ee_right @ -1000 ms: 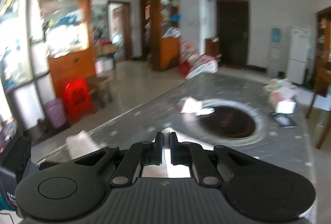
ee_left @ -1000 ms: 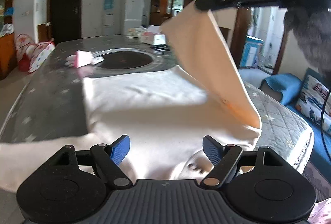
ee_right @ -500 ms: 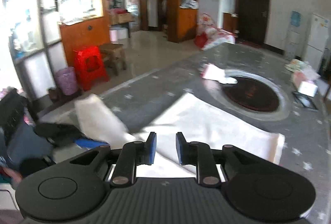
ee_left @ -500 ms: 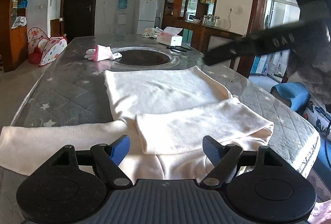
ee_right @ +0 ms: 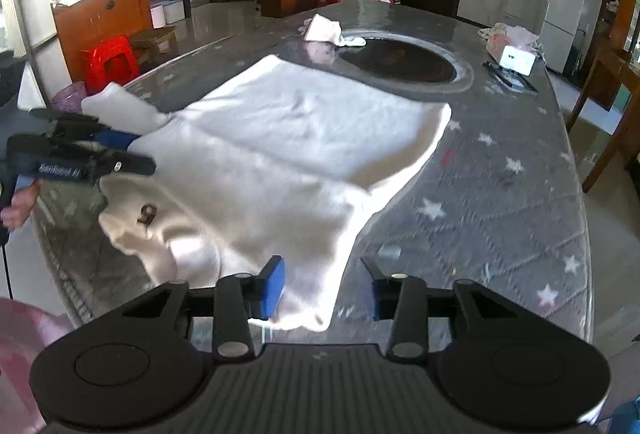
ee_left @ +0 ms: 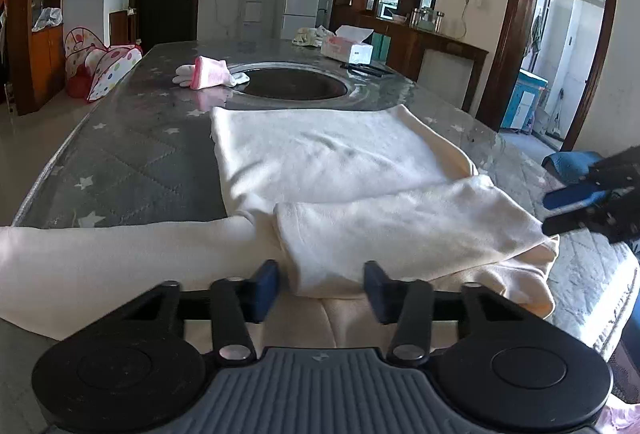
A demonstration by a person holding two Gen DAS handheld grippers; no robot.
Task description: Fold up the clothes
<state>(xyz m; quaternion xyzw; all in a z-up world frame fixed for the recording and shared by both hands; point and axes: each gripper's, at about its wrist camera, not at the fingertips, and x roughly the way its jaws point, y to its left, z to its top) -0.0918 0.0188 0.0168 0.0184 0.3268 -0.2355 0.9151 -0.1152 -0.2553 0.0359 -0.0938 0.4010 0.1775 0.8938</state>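
A cream long-sleeved top lies flat on the grey star-patterned table. Its right sleeve is folded across the chest. Its left sleeve stretches out to the left over the table edge. My left gripper is open and empty, just above the collar end. My right gripper is open and empty over the garment's shoulder edge. It also shows at the right in the left wrist view. The left gripper shows in the right wrist view beside the outstretched sleeve.
A round dark inset sits in the table middle. A pink and white cloth lies beside it. A tissue box and a dark flat item are at the far right. A red stool stands off the table.
My right gripper laid the right sleeve across the chest, opened and let it go, then drew back to the garment's right edge. My left gripper stayed open, nearly still.
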